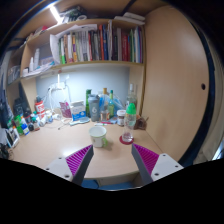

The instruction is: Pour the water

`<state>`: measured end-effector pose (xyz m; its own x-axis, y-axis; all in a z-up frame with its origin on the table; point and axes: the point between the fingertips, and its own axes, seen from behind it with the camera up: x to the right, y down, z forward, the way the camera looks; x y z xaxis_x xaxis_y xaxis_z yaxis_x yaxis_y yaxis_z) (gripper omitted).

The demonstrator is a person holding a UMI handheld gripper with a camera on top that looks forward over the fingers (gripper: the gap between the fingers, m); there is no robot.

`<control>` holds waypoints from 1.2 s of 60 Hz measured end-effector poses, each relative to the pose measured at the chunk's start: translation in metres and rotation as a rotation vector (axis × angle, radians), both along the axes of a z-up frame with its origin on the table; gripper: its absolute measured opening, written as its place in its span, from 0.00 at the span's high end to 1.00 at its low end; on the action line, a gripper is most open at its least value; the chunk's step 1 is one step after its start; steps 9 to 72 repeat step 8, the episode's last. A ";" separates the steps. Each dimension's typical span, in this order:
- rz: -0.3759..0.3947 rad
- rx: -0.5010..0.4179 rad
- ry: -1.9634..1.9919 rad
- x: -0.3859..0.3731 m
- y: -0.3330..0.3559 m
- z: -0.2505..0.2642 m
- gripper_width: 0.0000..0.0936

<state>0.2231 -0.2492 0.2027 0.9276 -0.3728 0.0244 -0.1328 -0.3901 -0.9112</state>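
The gripper [115, 160] points forward and roughly level, its two jaws spread wide apart. Each jaw carries a purple ribbed pad [79, 158] on its inner face. Nothing sits between the jaws; the gap between them is bare.

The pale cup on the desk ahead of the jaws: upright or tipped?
Upright: the pale cup stands on its base on the desk, rim upward, just beyond the open gripper. Its contents cannot be seen.

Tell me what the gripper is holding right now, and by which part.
Nothing. The gripper is open, with only bare table between its fingers; the cup stands beyond them, untouched.
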 end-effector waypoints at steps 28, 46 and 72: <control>0.002 0.021 0.005 -0.053 -0.045 0.035 0.09; 0.002 0.021 0.005 -0.053 -0.045 0.035 0.09; 0.002 0.021 0.005 -0.053 -0.045 0.035 0.09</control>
